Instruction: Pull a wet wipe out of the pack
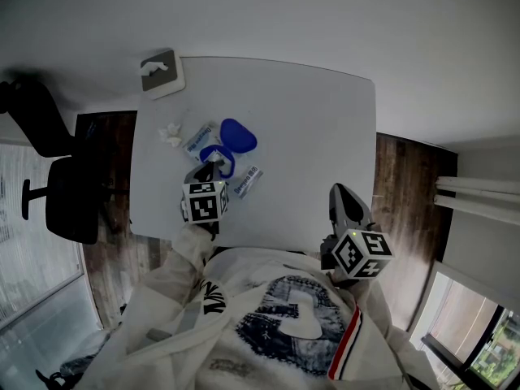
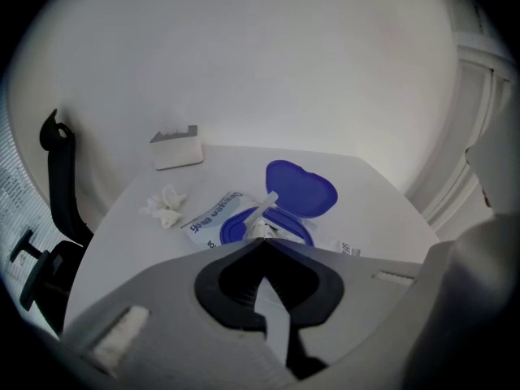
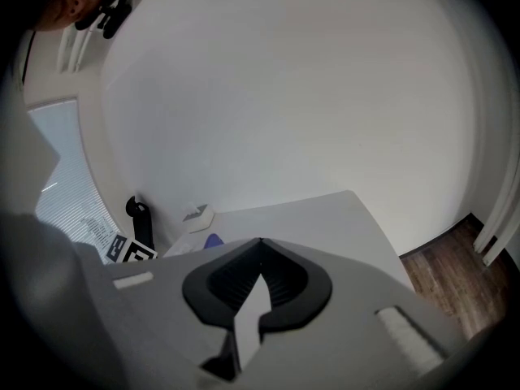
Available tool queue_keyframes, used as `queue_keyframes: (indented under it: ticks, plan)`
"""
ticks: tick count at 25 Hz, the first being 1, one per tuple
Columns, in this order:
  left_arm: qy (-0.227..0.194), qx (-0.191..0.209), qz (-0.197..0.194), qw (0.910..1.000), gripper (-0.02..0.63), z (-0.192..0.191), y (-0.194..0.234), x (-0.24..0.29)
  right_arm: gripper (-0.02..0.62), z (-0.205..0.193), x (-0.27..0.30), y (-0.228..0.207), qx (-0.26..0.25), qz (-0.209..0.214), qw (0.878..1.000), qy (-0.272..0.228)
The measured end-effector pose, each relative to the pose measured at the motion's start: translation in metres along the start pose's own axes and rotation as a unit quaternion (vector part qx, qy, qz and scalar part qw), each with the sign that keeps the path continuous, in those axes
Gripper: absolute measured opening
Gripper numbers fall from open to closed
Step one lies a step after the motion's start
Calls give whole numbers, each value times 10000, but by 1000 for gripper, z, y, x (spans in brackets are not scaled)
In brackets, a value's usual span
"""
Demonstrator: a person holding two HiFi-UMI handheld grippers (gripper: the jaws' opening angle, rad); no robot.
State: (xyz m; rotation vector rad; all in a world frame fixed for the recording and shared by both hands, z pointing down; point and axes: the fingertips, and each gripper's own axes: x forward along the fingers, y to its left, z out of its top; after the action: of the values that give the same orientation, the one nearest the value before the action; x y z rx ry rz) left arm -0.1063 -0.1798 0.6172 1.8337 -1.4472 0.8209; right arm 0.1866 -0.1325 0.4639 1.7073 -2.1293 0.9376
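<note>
White tabletop (image 1: 309, 136) fills the middle of the head view, with dark wooden floor (image 1: 406, 185) showing to either side and a black office chair (image 1: 65, 201) standing off its left edge. At the table's far left corner sits a flat grey and white box (image 1: 161, 73). A small crumpled white tissue (image 1: 169, 133) lies nearer, just beside the task's thing: a soft white plastic pack (image 1: 248, 181) with blue print, lying flat on the left half of the table. Its rounded blue plastic lid (image 1: 237, 135) is flipped open and lies back on the far side of the opening.

From that opening a twisted white wet wipe (image 2: 266, 210) sticks up in a thin strand. The left gripper (image 1: 210, 169) points steeply down over the pack, and in the left gripper view its jaws are fully together, their tips meeting on the lower end of the strand where it leaves the blue rim. The wipe is only slightly out; most of it is inside the pack.

The right gripper (image 1: 339, 192) hangs over the near right part of the table, well apart from the pack. In the right gripper view its jaws are closed tip to tip with nothing between them. A person's pale printed top fills the bottom of the head view.
</note>
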Motion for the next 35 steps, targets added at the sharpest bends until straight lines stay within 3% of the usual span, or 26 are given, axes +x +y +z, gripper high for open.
queue_keyframes:
  ticks: [16, 25, 35]
  plan:
    - [-356, -161, 57, 9992, 3, 11, -15, -24, 6, -3, -8, -10, -56, 271, 9996, 8]
    - [-682, -161, 229, 9973, 3, 22, -25, -58, 6, -11, -9, -12, -28, 648, 9979, 49]
    - [-1182, 136, 4, 9929, 3, 35, -38, -109, 6, -16, -11, 18, 62, 918, 9956, -190]
